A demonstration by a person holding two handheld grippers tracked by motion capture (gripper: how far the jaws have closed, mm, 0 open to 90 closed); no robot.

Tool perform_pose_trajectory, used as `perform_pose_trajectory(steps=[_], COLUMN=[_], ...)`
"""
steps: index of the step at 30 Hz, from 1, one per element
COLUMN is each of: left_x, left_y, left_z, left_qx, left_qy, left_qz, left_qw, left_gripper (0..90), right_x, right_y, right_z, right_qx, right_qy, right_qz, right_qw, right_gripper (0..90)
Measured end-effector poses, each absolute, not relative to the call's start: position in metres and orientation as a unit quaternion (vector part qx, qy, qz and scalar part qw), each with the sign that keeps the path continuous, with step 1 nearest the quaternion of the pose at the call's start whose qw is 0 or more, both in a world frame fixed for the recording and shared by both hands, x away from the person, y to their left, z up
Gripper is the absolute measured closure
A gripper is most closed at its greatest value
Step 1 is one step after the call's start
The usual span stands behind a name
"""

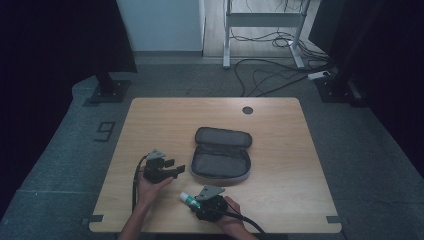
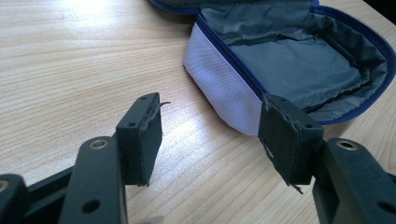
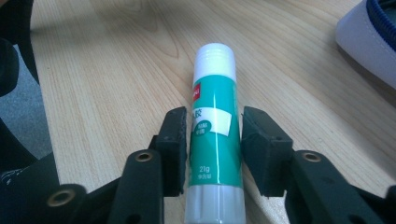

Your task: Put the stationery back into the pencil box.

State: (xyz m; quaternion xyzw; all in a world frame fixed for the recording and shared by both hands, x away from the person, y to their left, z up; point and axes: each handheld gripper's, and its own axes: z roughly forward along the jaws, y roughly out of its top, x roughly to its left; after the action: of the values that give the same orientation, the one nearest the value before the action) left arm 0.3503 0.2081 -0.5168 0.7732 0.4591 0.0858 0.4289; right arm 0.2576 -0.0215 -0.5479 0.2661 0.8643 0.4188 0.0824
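While the left gripper [image 2: 210, 140] is being held with jaws apart near the open pouch [image 2: 289, 60], the glue stick [image 3: 214, 135], lying on the table [image 1: 280, 150], is being straddled by the right gripper [image 3: 214, 154], seemingly not yet clamped; closing and lifting toward the pouch is called for next.

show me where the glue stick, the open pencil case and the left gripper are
glue stick [image 3: 215, 135], right gripper view, on its green label between the jaws
open pencil case [image 1: 220, 165], high view, on the grey lining of its near half
left gripper [image 2: 210, 135], left gripper view, midway between its open fingertips
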Motion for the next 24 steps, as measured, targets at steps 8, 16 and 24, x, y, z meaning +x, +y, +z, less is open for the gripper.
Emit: perform_pose_trajectory(steps=[8, 16, 24], left_x=[0.350, 0.350, 0.350], left_y=[0.209, 0.210, 0.210], left_z=[-0.516, -0.516, -0.516], left_qx=[0.771, 0.771, 0.771], left_qy=[0.459, 0.460, 0.460], left_qz=[0.085, 0.086, 0.086], left_qw=[0.432, 0.433, 0.433], left_gripper=[40.3, 40.3, 40.3], right_x=[0.257, 0.257, 0.258], right_y=[-0.021, -0.026, -0.035], right_z=[-0.547, -0.542, -0.530], right_qx=[0.259, 0.260, 0.262], right_qy=[0.869, 0.866, 0.857], right_qz=[0.411, 0.418, 0.434], right_qw=[0.089, 0.087, 0.088], right_gripper=[64.6, 64.8, 64.8])
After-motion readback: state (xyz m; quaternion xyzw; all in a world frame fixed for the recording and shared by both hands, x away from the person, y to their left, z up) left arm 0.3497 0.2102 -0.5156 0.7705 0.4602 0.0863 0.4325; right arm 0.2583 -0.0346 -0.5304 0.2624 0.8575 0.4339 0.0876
